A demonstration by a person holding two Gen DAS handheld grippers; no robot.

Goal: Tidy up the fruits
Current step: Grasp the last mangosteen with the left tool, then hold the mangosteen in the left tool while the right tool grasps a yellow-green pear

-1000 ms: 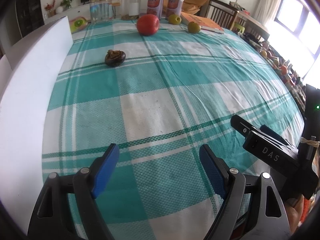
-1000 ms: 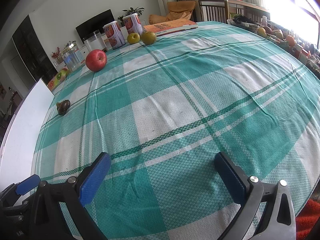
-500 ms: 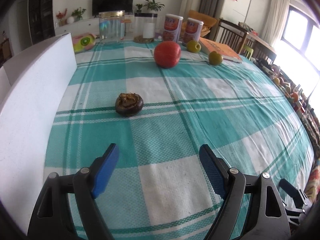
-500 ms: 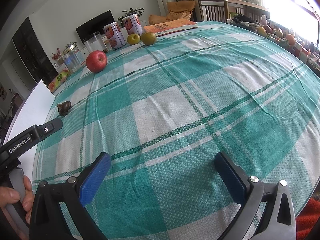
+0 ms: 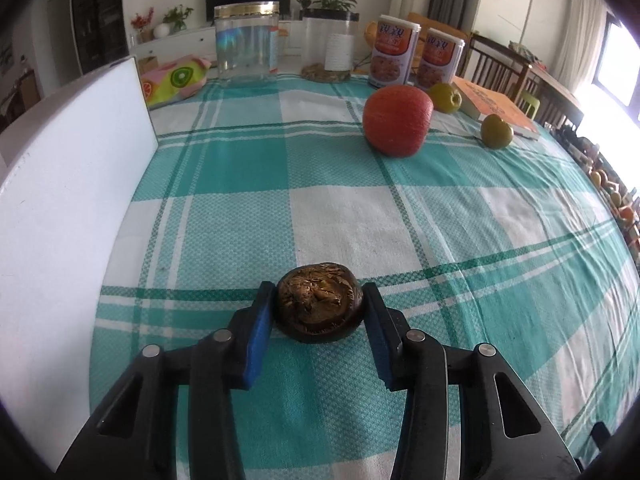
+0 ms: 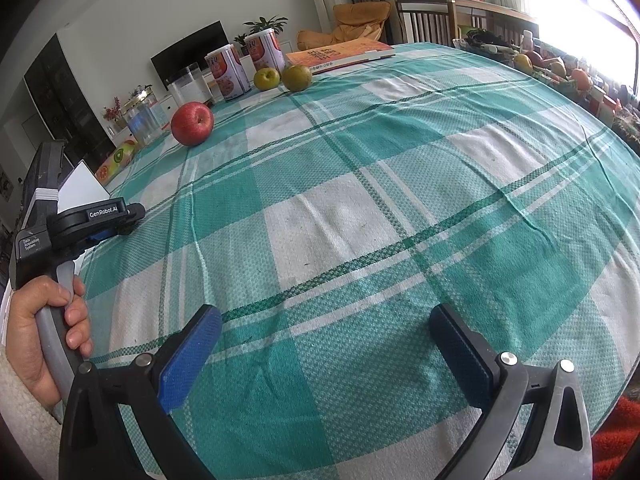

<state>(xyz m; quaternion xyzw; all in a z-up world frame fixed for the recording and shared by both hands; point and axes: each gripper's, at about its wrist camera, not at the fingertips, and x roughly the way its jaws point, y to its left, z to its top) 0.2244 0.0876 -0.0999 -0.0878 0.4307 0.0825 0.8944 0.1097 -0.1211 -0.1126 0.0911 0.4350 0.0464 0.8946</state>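
Note:
A dark brown wrinkled fruit [image 5: 319, 304] lies on the teal checked tablecloth [image 5: 248, 208], near the left side. My left gripper [image 5: 319, 292] has it between its blue pads; the jaws are closing and both pads touch its sides. The right wrist view shows that gripper [image 6: 96, 220] from the side, held by a hand [image 6: 44, 320], with the fruit hidden behind it. A red apple [image 5: 398, 120] and two green fruits [image 5: 446, 97] [image 5: 496, 131] sit farther back. My right gripper [image 6: 325, 312] hangs open over bare cloth with nothing between its fingers.
A white board [image 5: 68, 216] stands upright along the table's left edge. At the back are a clear jar [image 5: 247, 46], two printed cans [image 5: 394, 54], an orange book [image 5: 496, 106] and a fruit-print packet [image 5: 176, 80]. More fruit lies at the far right by the window [image 6: 552, 68].
My left gripper travelled forward across the cloth to the dark fruit, and its jaws went from wide apart to narrow around it. The right gripper kept still.

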